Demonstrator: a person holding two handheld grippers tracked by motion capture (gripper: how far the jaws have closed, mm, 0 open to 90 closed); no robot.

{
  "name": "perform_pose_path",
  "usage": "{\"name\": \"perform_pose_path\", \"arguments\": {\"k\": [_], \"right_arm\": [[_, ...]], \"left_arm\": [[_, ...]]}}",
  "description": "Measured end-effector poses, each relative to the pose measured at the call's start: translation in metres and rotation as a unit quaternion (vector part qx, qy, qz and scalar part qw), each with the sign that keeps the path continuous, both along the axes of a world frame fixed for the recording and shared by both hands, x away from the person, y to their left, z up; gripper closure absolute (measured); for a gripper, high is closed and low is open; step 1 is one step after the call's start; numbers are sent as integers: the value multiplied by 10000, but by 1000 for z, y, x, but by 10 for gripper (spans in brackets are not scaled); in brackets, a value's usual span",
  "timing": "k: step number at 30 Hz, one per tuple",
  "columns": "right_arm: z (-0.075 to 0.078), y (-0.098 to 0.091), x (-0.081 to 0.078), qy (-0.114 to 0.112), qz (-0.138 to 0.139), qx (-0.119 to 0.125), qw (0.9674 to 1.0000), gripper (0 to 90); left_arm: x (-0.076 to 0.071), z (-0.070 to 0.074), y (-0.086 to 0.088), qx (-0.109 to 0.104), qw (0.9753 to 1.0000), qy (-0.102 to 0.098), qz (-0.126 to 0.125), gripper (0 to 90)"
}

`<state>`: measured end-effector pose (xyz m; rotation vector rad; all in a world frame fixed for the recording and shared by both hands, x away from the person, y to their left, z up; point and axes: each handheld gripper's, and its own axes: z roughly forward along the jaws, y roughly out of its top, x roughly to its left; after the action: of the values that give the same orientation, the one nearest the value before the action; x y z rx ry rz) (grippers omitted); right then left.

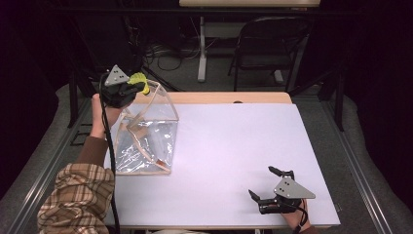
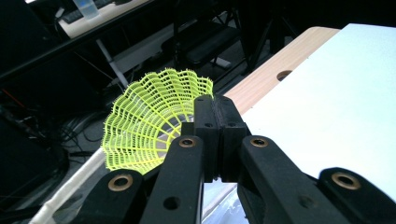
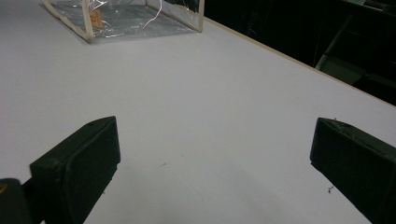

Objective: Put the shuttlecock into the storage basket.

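The left gripper (image 1: 130, 87) is held up at the far-left corner of the table (image 1: 234, 146), its jaws pressed together on the edge of a yellow-green mesh shuttlecock (image 2: 152, 119); in the left gripper view the pads pinch the skirt's rim, the flared netting fans out to the left of the jaws, and the cork end is hidden, so I cannot tell which way it points. In the high view the shuttlecock (image 1: 139, 81) sits just above the upper edge of a clear plastic bag (image 1: 146, 131) with pale trim, which stands on the table right below and beside the left gripper; the bag's open top appears to face up toward the gripper, though the glare on the plastic makes the mouth hard to trace.

The relation that matters: the shuttlecock hangs over or just behind the bag's far rim, so the coming move is probably a short drop or pull along the bag's upright axis, all on the left side.

The right gripper (image 1: 267, 184) rests low at the near-right corner, jaws wide apart with bare table between them; it is well apart from the bag (image 3: 126, 18), so the left hand (image 1: 100, 117) is much the nearer.
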<state>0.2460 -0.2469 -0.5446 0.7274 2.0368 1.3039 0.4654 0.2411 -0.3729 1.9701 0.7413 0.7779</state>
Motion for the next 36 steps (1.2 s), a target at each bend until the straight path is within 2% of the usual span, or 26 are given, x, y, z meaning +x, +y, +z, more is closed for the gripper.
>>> {"name": "perform_pose_path", "arguments": {"k": [7, 15, 36], "right_arm": [[0, 0, -1, -4, 7, 33, 10000, 12], [0, -1, 0, 8, -4, 50, 10000, 12], [0, 0, -1, 17, 38, 34, 10000, 12]], "left_arm": [[5, -5, -1, 13, 9999, 150, 26, 896], [13, -12, 0, -67, 9995, 301, 91, 896], [23, -30, 5, -59, 9982, 568, 191, 896]]}}
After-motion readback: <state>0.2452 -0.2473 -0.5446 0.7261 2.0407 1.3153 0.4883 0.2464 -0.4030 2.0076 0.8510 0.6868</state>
